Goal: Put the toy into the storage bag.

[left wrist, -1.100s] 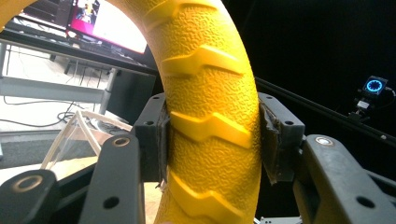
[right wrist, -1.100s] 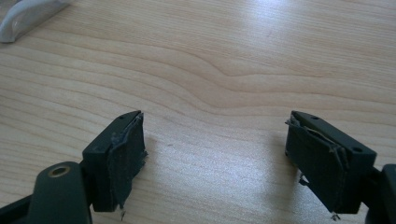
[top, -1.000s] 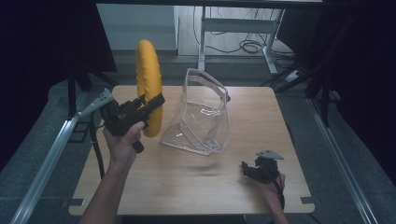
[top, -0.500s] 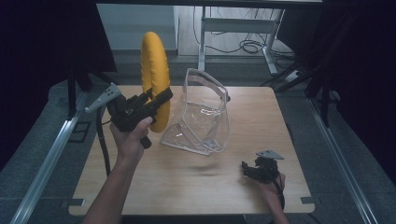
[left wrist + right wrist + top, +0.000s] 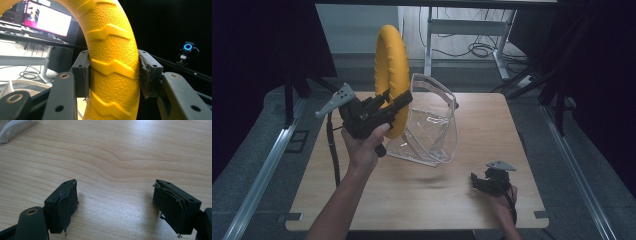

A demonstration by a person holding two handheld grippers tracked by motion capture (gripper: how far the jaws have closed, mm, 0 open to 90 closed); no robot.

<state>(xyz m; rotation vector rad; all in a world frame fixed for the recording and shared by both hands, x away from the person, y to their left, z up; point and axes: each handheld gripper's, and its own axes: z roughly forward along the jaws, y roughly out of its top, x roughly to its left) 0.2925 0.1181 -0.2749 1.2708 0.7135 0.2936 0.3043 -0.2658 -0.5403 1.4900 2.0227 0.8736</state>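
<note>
High view, left claw (image 5: 404, 100) clamped on upright yellow ring (image 5: 391, 75), right claw (image 5: 475, 181) wide over table (image 5: 462, 200).

Both grippers are black: left gripper (image 5: 399, 102) at left centre of the high view, right gripper (image 5: 478, 181) at lower right. Each carries a grey three-cornered plate on top with small holes and trails a black cable. Jaws are chunky blocks with screw holes and frayed dark pads (image 5: 67, 206). Forearms bare, no sleeves.
</note>
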